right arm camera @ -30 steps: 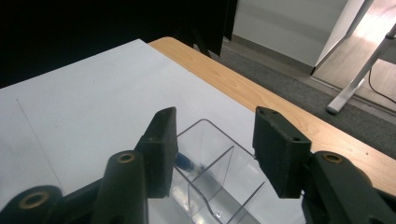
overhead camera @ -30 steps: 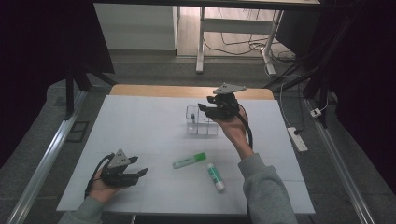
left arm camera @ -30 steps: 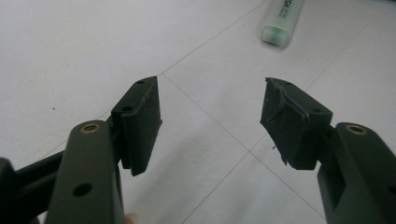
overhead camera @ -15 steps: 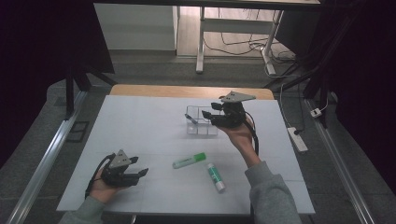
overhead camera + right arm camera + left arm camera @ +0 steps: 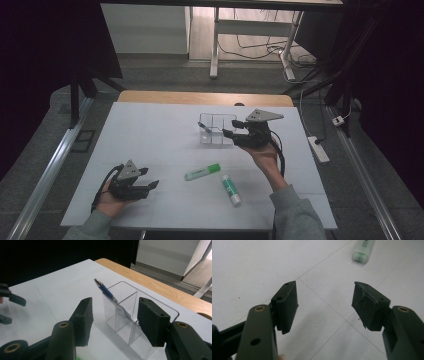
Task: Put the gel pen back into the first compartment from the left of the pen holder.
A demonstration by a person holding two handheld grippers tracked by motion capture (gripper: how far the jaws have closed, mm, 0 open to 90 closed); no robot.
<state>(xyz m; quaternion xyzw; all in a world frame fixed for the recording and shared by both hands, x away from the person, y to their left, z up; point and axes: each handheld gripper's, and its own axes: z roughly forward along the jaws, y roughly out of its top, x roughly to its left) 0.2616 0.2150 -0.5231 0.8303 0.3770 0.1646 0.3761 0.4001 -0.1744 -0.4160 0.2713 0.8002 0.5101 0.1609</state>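
Observation:
A clear two-part box (image 5: 218, 131) stands at the back middle of the white table, with a blue pen (image 5: 205, 127) leaning in its left part. My right gripper (image 5: 228, 134) hovers at the box's right side, open and with nothing between its fingers. In the right gripper view the box (image 5: 130, 312) and pen (image 5: 106, 291) stand just beyond the open right gripper (image 5: 115, 305). My left gripper (image 5: 151, 184) rests open near the front left corner. A green highlighter (image 5: 202, 171) lies to its right, and its end (image 5: 363, 248) lies beyond the empty left gripper (image 5: 325, 290).
A white stick with a green label (image 5: 231, 189) lies near the front edge, right of the highlighter. The table's wooden back edge (image 5: 200, 97) runs behind the box. A power strip (image 5: 318, 148) lies on the floor at the right.
My right hand has come down and toward the near right, from above the box to its right side. The left hand has stayed put.

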